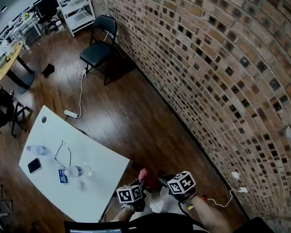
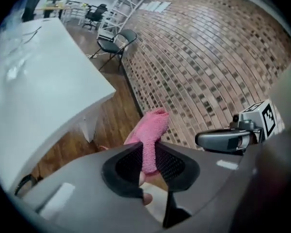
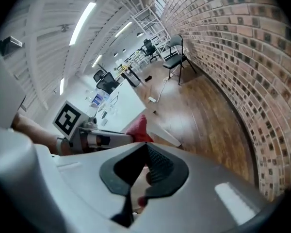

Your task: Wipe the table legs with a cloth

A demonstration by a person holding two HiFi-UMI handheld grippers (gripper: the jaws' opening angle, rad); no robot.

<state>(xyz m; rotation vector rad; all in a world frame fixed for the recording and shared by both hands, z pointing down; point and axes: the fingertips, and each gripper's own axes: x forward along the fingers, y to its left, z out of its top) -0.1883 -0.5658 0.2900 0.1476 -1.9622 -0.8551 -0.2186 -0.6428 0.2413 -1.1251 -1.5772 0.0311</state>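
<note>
One narrow fold of the cloth (image 2: 153,130) is clamped between the jaws of the left gripper (image 2: 148,150), clear of the counter (image 2: 48,81) leg (image 2: 88,126), so a hard rub could tug it free while the right gripper (image 3: 144,149) has its jaws together, empty.

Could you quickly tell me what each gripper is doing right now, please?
Left gripper: jaws closed on the pink cloth.
Right gripper: jaws closed, holding nothing.
</note>
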